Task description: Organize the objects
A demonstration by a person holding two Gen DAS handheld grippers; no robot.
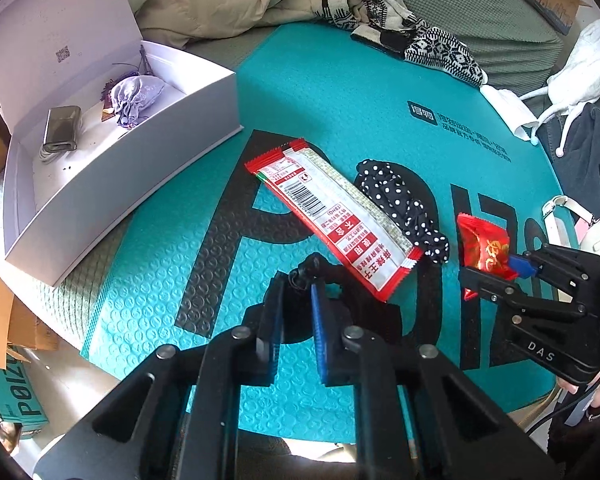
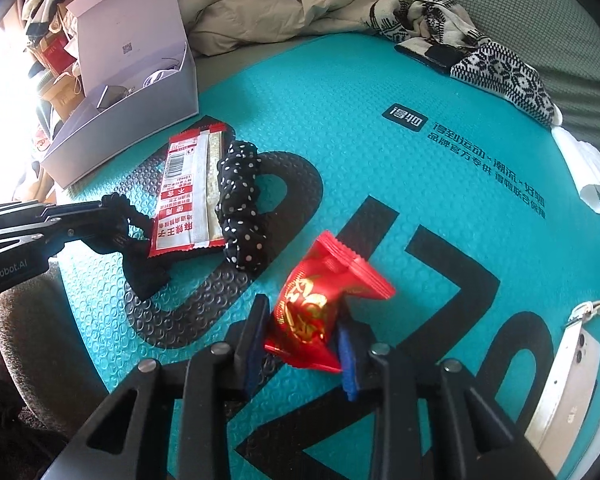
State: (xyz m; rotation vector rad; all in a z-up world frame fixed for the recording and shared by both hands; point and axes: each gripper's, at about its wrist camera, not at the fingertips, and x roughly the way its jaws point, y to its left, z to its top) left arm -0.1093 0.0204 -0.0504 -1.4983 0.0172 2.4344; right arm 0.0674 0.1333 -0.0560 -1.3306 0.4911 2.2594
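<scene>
Two grips on: my right gripper [image 2: 300, 344] clamps the red candy packet [image 2: 320, 312]; left gripper [image 1: 292, 308] pinches the black hair tie [image 1: 306, 270]. White box [image 1: 112, 172] sits far left, nearer my left hand.

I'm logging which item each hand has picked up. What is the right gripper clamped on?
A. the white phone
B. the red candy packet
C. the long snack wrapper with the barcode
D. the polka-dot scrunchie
B: the right gripper has its blue-padded fingers pressed against both sides of the red candy packet, while the scrunchie, snack wrapper and phone lie apart from it on the teal mat.
</scene>
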